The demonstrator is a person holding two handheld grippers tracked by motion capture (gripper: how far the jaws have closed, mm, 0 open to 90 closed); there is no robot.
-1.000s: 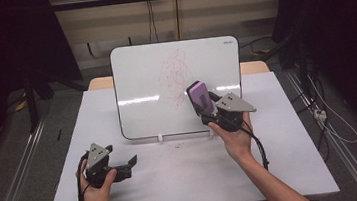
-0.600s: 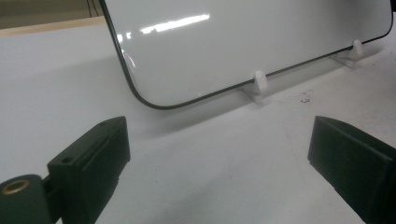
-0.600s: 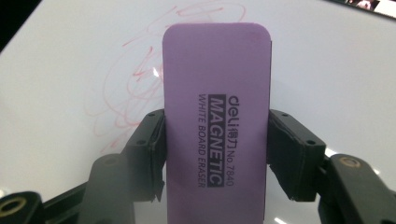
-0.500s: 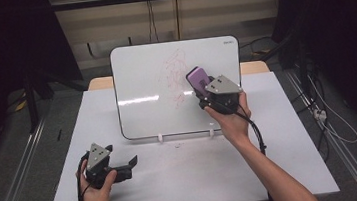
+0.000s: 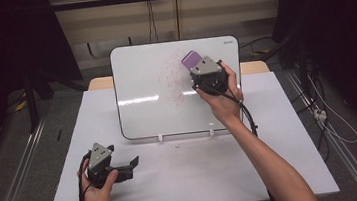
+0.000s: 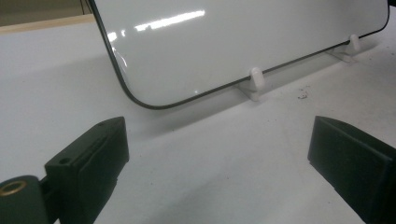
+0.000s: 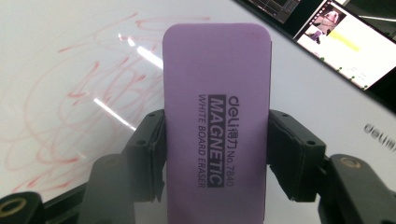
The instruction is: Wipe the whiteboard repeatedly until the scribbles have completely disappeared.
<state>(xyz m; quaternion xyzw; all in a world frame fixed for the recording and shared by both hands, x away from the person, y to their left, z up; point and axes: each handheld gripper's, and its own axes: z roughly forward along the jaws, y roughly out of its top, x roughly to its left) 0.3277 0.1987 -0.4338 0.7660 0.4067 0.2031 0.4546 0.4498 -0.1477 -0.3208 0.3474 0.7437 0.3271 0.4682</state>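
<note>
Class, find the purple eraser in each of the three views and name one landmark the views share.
High view: purple eraser at upper centre, against the whiteboard.
Left gripper view: not in it.
Right gripper view: eraser at centre, clamped between the jaws.
Shared landmark: the whiteboard.

- Table (image 5: 280,135): white top over a wooden surface, centred in the room.
- Floor (image 5: 17,162): grey, with metal rails (image 5: 15,193) along both sides of the table.
- Rear wall (image 5: 108,27): beige, with hanging cables (image 5: 149,13).
- Sides: black curtains (image 5: 4,43).
</note>
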